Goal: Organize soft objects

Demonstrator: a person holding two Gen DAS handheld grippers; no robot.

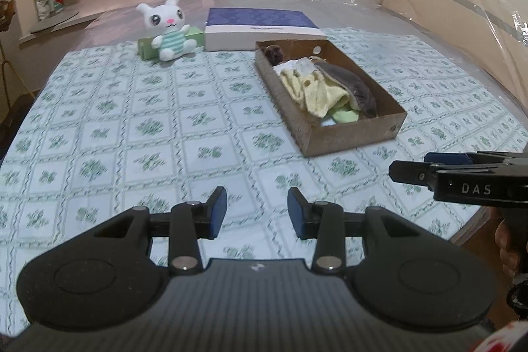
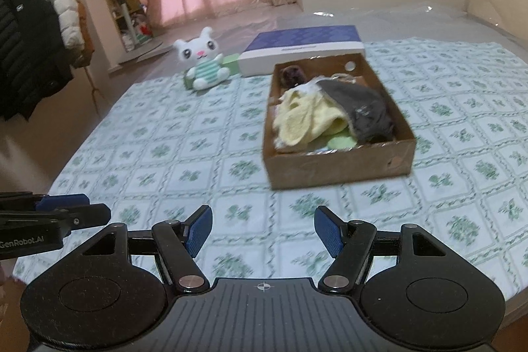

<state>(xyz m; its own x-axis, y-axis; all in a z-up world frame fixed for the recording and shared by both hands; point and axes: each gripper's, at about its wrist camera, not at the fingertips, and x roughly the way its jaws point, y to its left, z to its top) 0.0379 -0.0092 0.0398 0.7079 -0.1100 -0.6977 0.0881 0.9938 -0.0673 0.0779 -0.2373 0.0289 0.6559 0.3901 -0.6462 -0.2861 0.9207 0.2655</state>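
We see the cardboard box (image 2: 340, 167) on the bed cover, yellow cloth (image 2: 307, 117) and grey cloth (image 2: 366, 111) inside; plush bunny (image 2: 204, 60) sits beyond the box, well apart. Left gripper (image 1: 257, 211) and right gripper (image 2: 262, 231) both released, nothing between jaws, near the box's front.

From the left wrist view I have open patterned bedspread (image 1: 138, 134) across the whole centre and lower left. The cardboard box (image 1: 349, 134) of cloths blocks the centre right. Along the upper edge stand the plush bunny (image 1: 170, 32) and blue-topped box (image 1: 260, 28). My right tool (image 1: 409, 170) intrudes at lower right.
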